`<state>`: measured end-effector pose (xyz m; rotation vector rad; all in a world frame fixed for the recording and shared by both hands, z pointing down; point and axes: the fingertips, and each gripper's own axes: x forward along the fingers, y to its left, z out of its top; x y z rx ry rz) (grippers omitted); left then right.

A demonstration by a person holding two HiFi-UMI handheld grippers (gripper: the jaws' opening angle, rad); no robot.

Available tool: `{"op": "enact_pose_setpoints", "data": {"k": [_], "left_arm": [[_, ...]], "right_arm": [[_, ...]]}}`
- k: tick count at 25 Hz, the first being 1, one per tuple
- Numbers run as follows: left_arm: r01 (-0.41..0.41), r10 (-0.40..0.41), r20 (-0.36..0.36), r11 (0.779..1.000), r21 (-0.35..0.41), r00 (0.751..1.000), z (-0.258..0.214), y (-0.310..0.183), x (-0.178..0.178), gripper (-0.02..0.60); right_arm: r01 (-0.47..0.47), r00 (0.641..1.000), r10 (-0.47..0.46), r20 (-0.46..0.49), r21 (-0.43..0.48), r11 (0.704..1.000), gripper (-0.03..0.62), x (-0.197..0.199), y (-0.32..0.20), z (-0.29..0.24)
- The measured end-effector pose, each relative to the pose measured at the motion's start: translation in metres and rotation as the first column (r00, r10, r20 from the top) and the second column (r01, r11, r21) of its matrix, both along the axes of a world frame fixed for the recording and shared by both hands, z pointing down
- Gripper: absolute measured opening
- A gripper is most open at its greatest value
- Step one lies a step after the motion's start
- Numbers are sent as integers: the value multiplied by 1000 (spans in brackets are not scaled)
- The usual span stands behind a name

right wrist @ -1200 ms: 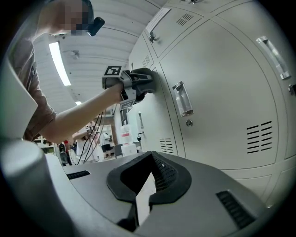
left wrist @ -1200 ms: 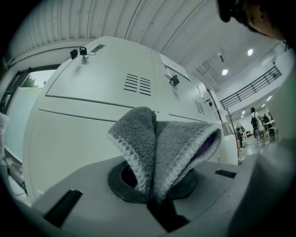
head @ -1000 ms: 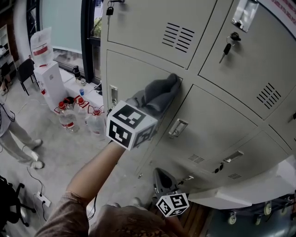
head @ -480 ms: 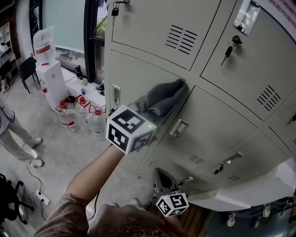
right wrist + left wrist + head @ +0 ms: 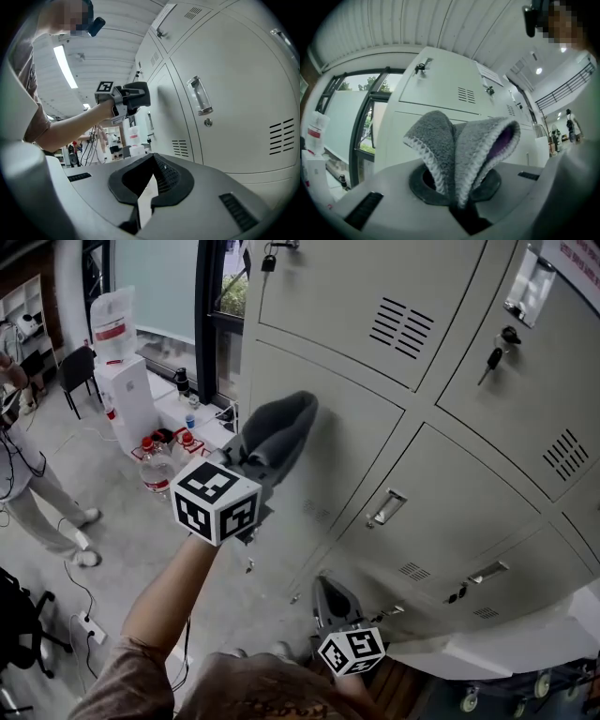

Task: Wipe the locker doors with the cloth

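- Our left gripper [image 5: 251, 457] has its jaws clamped on the grey cloth [image 5: 279, 427], which stands up out of them in a fold.
- The cloth is at the left edge of a beige locker door [image 5: 361, 442] in the leftmost column. It seems to press on the metal, though we cannot be sure.
- Our right gripper [image 5: 328, 594] hangs low by the bottom lockers. Its jaws are drawn together to a thin slit with nothing in them.
- Water bottles [image 5: 159, 465] stand on the floor at left.
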<state>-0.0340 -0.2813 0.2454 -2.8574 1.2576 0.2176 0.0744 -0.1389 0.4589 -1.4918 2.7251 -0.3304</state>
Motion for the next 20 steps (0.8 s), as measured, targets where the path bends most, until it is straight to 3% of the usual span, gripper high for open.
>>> {"op": "enact_pose_setpoints", "data": {"k": [5,11,20], "left_arm": [[133,-132,20,991,-20,991,17,-17,-56,40],[239,-237,41,970,-43,971,39,-39,-98,40],[317,-314,43,939,-131,948,77,-77,-127,40]], "right_arm": [[21,1000,-21,-1,-6,1000,-2,-8,-1,3],[17,1000,-17,-4,-6,1000,-2,-6,-4,3],[3,1000,-3,-6,-13,1000,-2,0,-8,4]]}}
